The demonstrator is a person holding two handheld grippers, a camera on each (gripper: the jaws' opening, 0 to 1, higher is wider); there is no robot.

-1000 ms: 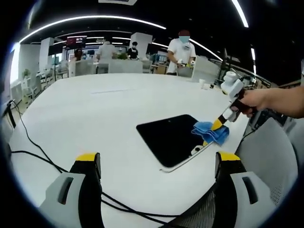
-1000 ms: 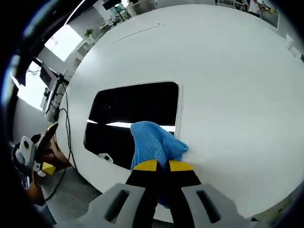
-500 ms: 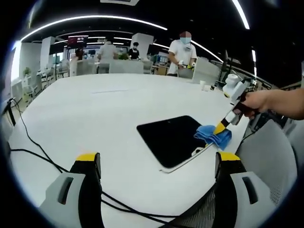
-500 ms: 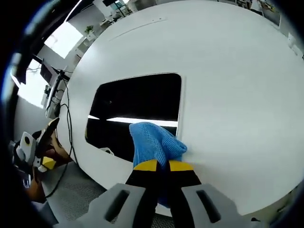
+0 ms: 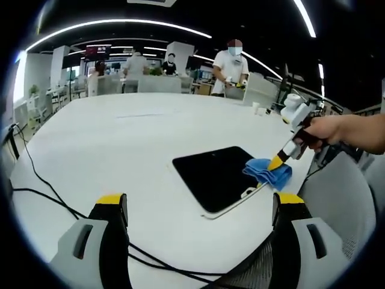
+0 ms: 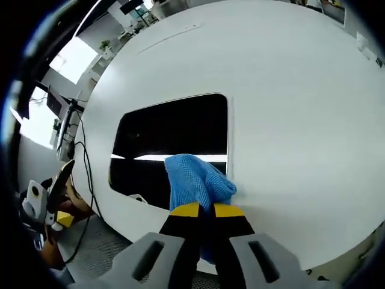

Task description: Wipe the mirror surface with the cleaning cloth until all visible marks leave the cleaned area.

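— Where does the wiping stand?

— Under way, I judge. The right gripper (image 6: 203, 210) has its jaws clamped together on the blue cleaning cloth (image 6: 195, 180), and the cloth is pressed on one edge of the mirror (image 6: 174, 135), lapping over onto the white counter (image 6: 289, 102) beside it.

— And the mirror itself?

— It lies flat near the counter's edge, dark and reflecting a strip of ceiling light. A small pale spot shows near its rim close to the counter's edge; I cannot tell whether that is a mark or a fitting. Most of the glass looks clean, though fine smears would be too faint to see.

— The other hand?

— The left gripper (image 5: 198, 208) hangs wide and holds nothing, well back from the mirror.

— What's left?

— Probably passes over the rest of the surface, since the cloth covers only that one edge.
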